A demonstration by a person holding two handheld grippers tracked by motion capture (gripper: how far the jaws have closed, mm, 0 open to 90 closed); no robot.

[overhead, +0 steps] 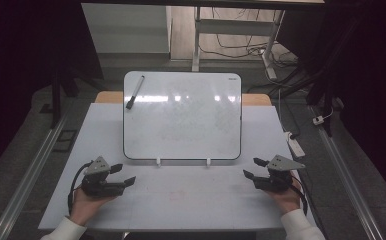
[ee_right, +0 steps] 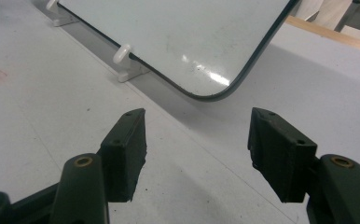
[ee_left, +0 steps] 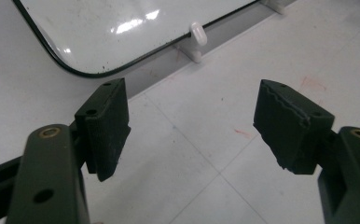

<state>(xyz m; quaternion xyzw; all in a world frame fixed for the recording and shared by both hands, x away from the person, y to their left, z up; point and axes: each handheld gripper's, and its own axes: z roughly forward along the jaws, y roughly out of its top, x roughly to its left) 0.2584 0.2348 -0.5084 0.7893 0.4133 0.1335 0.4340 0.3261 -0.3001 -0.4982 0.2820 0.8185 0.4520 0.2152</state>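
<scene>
Your high view looks down across the surface [overhead: 181, 200]; both gripper views sit low, sharing the whiteboard's [overhead: 181, 117] near edge.

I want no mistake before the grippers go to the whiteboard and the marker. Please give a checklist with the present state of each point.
1. Left gripper open, nothing between its jaws: ok.
2. Right gripper open, nothing between its jaws: ok.
3. Whiteboard stands tilted on its white feet: ok.
4. Marker lies on the whiteboard's upper left corner, free to grasp: ok.
5. Marker cap on: cannot tell.
6. White table between grippers and whiteboard is free: ok.
</scene>
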